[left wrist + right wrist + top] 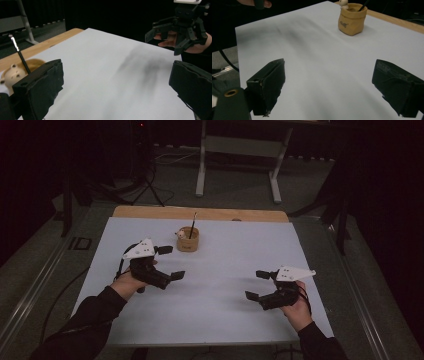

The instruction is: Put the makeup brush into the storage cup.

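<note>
Right gripper (pixel 259 285) low over white sheet (pixel 225 270), near edge, jaws wide apart, empty. Left gripper (pixel 171 263) farther up, left side, jaws spread, empty. Tan pot (pixel 188 240) upright just beyond left gripper, near sheet's far edge, not touched; pen (pixel 192 225) standing inside. Wooden table (pixel 200 213) edge behind.

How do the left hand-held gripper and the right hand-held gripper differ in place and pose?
The left hand-held gripper is near the pen pot; the right hand-held gripper is farther from it, toward the near right corner of the table. In the high view, the left one points right and the right one points left. They share wide open jaws that hold nothing, and a grey plate on top.
</note>
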Available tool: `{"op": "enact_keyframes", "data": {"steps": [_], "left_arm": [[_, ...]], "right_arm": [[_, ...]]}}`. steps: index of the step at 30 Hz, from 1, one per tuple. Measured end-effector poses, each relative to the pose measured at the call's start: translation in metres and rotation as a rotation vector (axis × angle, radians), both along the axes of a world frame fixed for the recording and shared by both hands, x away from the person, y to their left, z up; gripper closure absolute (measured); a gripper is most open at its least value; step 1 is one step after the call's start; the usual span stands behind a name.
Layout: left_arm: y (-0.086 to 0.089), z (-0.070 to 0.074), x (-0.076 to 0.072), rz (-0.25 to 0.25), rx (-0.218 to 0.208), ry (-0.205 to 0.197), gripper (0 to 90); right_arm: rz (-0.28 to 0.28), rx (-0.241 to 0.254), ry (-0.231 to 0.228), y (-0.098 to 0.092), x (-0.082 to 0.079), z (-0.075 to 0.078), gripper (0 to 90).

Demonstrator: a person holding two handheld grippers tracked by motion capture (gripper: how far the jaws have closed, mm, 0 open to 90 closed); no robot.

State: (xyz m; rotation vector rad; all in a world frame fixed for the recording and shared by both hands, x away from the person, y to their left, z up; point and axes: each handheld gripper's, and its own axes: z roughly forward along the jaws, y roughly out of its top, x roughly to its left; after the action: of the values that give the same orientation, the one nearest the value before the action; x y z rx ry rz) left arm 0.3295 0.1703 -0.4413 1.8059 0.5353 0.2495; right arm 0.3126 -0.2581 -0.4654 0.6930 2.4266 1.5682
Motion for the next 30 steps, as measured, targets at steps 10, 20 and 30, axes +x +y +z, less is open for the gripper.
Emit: {"op": "enact_keyframes", "data": {"steps": [10, 20, 30], "left_arm": [[0.023, -0.014, -0.026, -0.011, 0.015, -0.018, 0.0], [0.036, -0.031, -0.046, -0.022, 0.02, -0.035, 0.0], [0.045, -0.054, -0.062, -0.023, 0.038, -0.051, 0.0]], "right_arm": [[-0.003, 0.026, 0.011, -0.011, -0.004, -0.005, 11.0], [-0.018, 0.016, 0.016, -0.021, -0.01, -0.012, 10.9], [-0.009, 0.016, 0.009, -0.017, -0.012, -0.015, 10.9]]}}
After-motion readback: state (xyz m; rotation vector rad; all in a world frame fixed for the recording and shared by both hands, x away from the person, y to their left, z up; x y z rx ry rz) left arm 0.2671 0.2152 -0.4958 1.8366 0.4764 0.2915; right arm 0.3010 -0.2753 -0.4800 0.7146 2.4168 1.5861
